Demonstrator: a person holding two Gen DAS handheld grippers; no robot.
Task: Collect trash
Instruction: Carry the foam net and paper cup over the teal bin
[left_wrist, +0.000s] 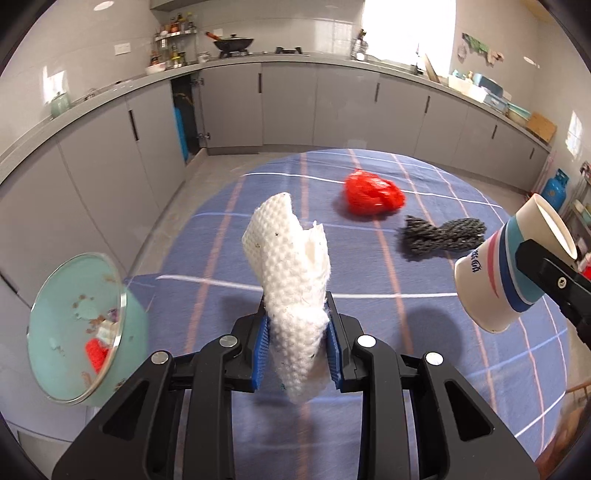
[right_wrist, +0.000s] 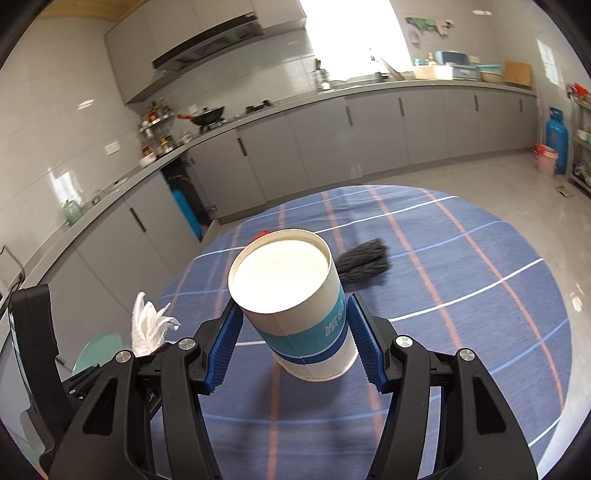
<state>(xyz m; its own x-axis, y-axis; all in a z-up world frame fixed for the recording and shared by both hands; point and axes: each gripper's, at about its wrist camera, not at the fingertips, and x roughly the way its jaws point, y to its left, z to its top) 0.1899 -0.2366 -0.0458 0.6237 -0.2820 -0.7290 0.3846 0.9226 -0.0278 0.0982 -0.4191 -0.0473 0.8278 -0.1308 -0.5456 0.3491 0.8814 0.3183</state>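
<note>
left hand-held gripper (left_wrist: 297, 354) clamps paper towel (left_wrist: 291, 266) | right hand-held gripper (right_wrist: 295, 343) grips paper cup (right_wrist: 291, 306) | I see bin (left_wrist: 83, 332) lower left, partly filled | red bag (left_wrist: 373, 192), grey rag (left_wrist: 439, 236) left on table (left_wrist: 461, 369)

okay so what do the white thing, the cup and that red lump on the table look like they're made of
White wad in the left gripper: likely paper towel, matte, with an embossed dimple pattern and torn, fuzzy edges.
Cup in the right gripper: apparently paper, with a rolled rim, a side seam and printed blue bands.
Red lump: probably thin plastic film, such as a crumpled bag, going by its glossy creases; motion blur leaves this uncertain.
</note>
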